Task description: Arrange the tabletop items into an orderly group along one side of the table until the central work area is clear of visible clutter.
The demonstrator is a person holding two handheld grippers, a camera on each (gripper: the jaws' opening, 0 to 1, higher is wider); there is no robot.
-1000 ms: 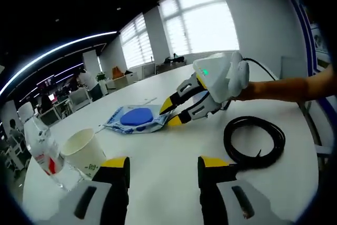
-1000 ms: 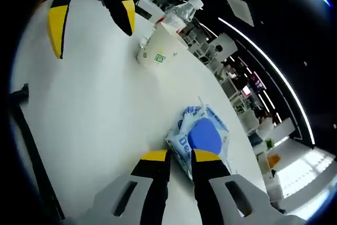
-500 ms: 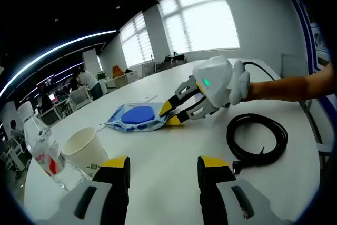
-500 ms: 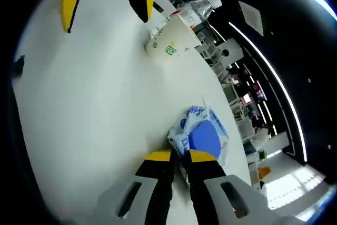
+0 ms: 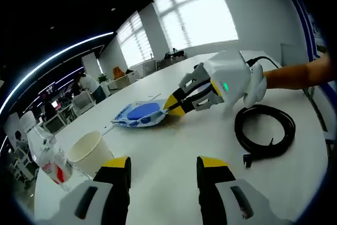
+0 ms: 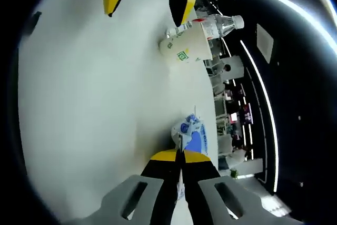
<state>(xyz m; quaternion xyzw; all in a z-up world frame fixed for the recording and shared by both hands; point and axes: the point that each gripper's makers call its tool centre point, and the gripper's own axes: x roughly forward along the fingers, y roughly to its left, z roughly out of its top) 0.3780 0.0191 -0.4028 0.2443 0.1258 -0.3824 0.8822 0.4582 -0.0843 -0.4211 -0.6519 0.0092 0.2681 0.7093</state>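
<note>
Open-plan office, big windows at the back, white worktop. Since a second ago the right gripper has gone from jaws slightly apart at the blue wipes pack to jaws pressed together on the pack's near edge. The pack's gripped end now looks lifted off the worktop; it lay flat before.

In the left gripper view, the left gripper sits nearest with jaws spread wide, gripping nothing, bare worktop between and ahead of them. To its left stand a paper cup and a water bottle, just beside each other near the worktop edge. To the right a coiled black cable lies flat, apart from the pack. The pack lies mid-worktop, long axis running away from the right gripper toward the far left.

In the right gripper view, the pack sticks out past the closed jaw tips.
</note>
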